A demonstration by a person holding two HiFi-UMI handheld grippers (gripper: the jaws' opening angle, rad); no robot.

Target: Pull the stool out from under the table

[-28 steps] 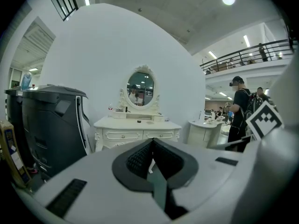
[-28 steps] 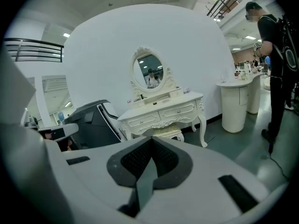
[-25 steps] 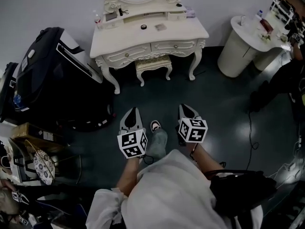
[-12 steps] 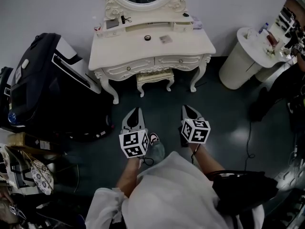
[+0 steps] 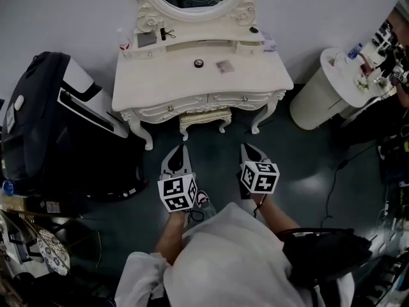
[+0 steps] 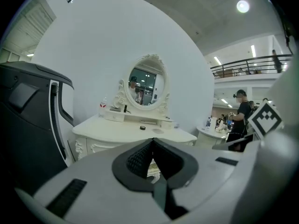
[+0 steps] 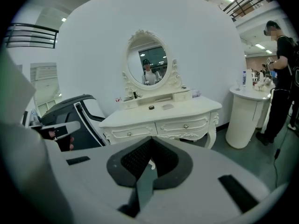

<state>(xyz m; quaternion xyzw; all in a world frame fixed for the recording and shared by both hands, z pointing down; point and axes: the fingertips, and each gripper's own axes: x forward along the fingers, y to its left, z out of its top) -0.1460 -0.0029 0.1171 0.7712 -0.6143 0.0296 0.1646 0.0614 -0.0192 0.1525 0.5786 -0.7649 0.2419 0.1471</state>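
Head view: small cream carved stool (image 5: 205, 115) is sitting tucked under the ornate white counter (image 5: 179, 82), well ahead of the person.
Left gripper view: left tool (image 6: 153, 140) is pressing its jaws together, empty.
Right gripper view: right tool (image 7: 150, 139) likewise.
Stool is likely handling light and rigid; its front seat rail is looking easiest to take.

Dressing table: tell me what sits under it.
A cream stool is tucked under the dressing table; its front edge and two legs show. The table hides the rest of it.
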